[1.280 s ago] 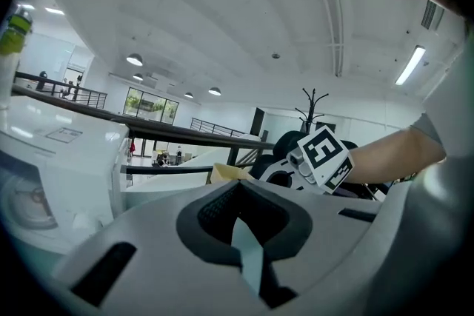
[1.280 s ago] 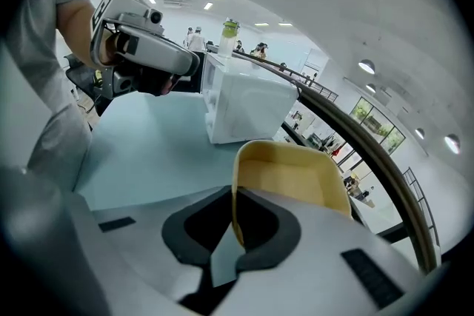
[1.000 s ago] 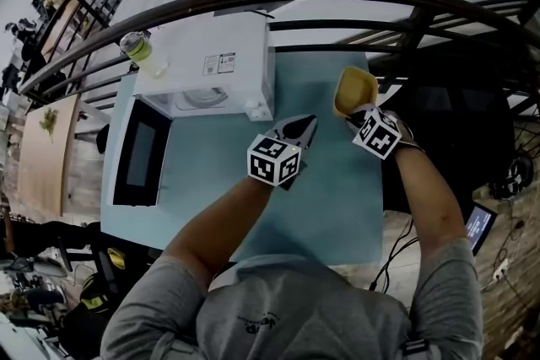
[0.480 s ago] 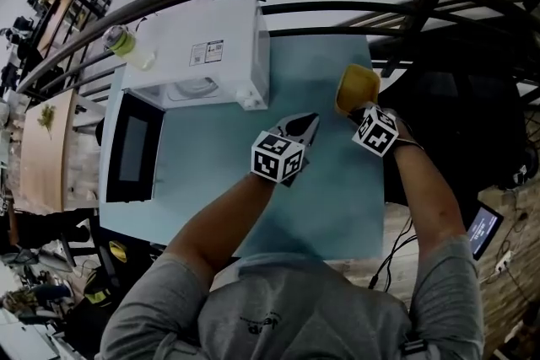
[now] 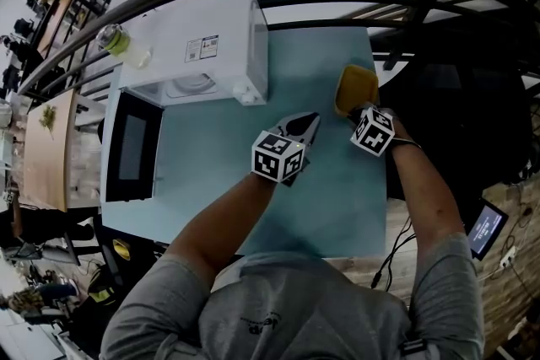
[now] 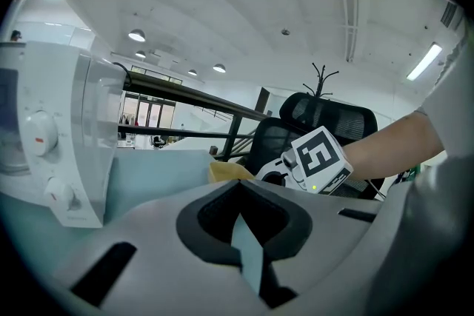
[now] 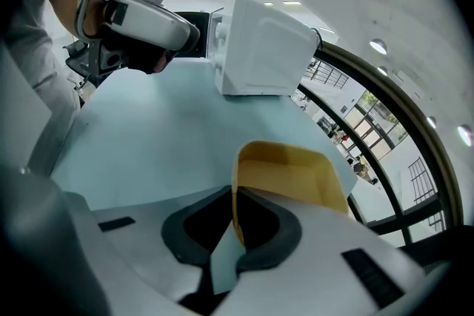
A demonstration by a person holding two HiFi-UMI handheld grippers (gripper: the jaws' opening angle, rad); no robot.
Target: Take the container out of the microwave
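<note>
- I am gripping the yellow container [image 5: 354, 88] by its near rim, the right tool [image 5: 354, 115] clenched on its wall, by the table's [image 5: 312, 198] right edge.
- The container is already sitting clear of the microwave [image 5: 202, 46], whose door is hanging open at the far left corner.
- The left tool [image 5: 310, 122] is hovering clenched and empty at mid-table.
- Next, I judge: seating the base flat, then releasing.

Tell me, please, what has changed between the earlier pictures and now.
The right gripper has sunk slightly toward the table, lowering the yellow container with it. Nothing was taken or released: its jaws stay clamped on the container's rim. The left gripper stays shut and empty, and the microwave door stays open.
</note>
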